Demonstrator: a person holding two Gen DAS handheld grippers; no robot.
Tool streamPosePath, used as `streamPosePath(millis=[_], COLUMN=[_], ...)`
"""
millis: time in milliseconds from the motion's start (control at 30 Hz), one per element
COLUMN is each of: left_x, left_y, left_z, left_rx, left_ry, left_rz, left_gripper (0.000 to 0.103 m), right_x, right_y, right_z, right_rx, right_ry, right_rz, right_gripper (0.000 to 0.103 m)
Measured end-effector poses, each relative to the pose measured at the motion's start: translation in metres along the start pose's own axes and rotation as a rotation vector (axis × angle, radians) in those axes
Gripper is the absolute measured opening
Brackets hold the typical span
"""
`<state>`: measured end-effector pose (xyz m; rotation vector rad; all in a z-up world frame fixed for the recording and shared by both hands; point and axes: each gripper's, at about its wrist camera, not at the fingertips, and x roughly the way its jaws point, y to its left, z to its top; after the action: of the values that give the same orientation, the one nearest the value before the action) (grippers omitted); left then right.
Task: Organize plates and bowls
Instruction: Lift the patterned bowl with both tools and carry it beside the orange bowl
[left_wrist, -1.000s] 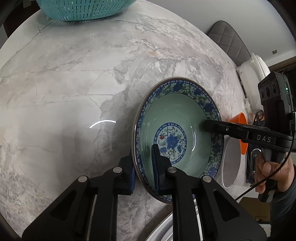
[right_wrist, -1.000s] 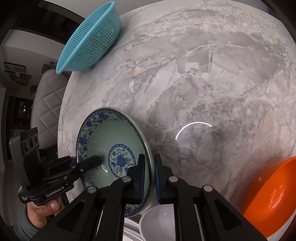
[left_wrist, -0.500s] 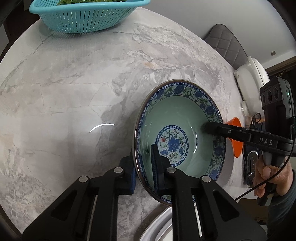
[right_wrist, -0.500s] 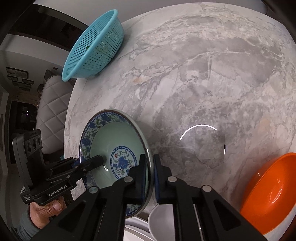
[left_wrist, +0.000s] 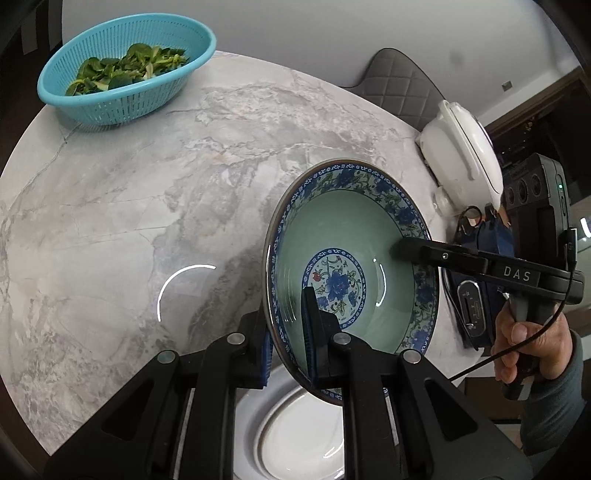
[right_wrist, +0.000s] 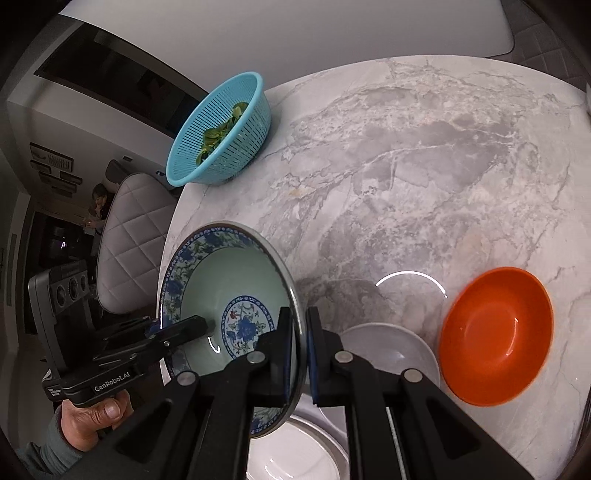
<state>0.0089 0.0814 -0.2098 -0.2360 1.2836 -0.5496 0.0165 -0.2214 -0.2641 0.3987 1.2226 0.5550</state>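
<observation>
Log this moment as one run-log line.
phase: lift | held: blue floral bowl | left gripper: shut on rim | right gripper: shut on opposite rim | below: white plate | nearby: orange bowl

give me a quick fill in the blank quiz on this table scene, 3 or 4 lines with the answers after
1. The blue-patterned bowl is gripped at its rim by ____ grippers at once.
2. The teal colander holds leafy ____.
3. In the right wrist view, the bowl standing on the marble table right of the white plate is coloured ____.
4. The left gripper has one finger inside the patterned bowl and the other ____ it.

Missing words: two; greens; orange; outside
</observation>
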Motion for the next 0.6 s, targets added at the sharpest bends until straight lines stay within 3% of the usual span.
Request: streamPosePath(millis=[267, 600], left_x=[0.011, 0.067], left_y=[-0.074, -0.159], left_z=[-0.034, -0.087], left_rx=[0.083, 0.187], left_ry=[0.043, 0.158], left_rz=[-0.050, -0.089], left_gripper=[0.012, 0.012], right_x=[-0.062, -0.109], right_y=[-0.022, -0.092], right_z=[-0.045, -0.126], right_rx=[0.054, 0.209], right_ry=[-0.076, -0.128], right_rz=[-0.009, -0.055], right_gripper=[0.010, 0.010])
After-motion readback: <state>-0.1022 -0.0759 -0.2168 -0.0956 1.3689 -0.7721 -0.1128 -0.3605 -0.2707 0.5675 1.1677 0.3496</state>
